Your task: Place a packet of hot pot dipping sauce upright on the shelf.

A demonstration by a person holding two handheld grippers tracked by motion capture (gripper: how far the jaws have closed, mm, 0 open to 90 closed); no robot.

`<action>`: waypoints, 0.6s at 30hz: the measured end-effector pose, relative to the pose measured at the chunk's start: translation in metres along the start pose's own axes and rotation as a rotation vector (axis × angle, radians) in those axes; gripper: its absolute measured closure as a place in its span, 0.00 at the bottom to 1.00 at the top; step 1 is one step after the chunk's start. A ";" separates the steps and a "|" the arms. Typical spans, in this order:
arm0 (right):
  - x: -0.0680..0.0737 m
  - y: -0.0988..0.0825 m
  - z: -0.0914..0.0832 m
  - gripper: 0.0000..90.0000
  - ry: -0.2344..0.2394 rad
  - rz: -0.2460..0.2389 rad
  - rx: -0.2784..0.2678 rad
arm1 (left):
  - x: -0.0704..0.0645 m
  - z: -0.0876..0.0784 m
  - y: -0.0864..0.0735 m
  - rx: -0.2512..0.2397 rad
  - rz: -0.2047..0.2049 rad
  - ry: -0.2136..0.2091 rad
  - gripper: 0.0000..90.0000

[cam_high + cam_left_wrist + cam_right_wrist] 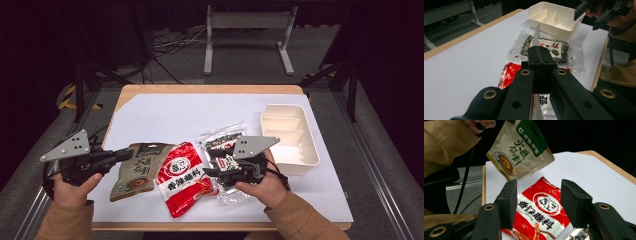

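The left gripper point(120, 154) is clamping the top edge of the tan pouch point(137, 170), its jaws pressed together on it; in the right gripper view the pouch point(520, 150) is hanging tilted above the table. Its green band is carrying Chinese writing too small to read surely. The right gripper point(207, 171) is standing with jaws apart, nothing between them, over the red pouch point(541, 207), which is lying flat on the white sheet point(165, 115) and showing a round emblem and large black characters. A clear packet point(549, 47) is lying just before the white tray point(554, 18).
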State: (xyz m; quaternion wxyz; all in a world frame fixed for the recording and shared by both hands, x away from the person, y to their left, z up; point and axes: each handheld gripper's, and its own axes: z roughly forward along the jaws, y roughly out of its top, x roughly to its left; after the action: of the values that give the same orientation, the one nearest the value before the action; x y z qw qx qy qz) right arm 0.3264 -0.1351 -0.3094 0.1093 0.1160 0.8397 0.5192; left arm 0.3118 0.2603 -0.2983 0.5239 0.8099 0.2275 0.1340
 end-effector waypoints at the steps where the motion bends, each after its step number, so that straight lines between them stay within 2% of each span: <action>1: -0.002 0.003 0.000 0.53 0.003 -0.003 0.011 | -0.002 0.002 0.002 0.000 0.007 -0.002 1.00; 4: -0.007 0.014 -0.002 0.53 0.007 -0.018 0.031 | -0.007 0.010 0.008 0.003 0.029 -0.020 1.00; 10: -0.015 0.030 -0.003 0.53 0.017 -0.026 0.051 | -0.010 0.024 0.015 -0.006 0.035 -0.057 1.00; 12: -0.018 0.038 -0.002 0.53 0.025 -0.037 0.082 | -0.013 0.029 0.019 -0.005 0.047 -0.068 1.00; 18: -0.024 0.046 0.002 0.54 0.053 -0.053 0.133 | -0.019 0.041 0.028 -0.012 0.068 -0.093 1.00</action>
State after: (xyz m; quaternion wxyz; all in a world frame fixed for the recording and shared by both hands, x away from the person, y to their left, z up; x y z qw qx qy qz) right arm 0.3537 -0.1214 -0.2674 0.0928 0.0868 0.8778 0.4619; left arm 0.3209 0.2083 -0.2891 0.5340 0.8193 0.1741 0.1153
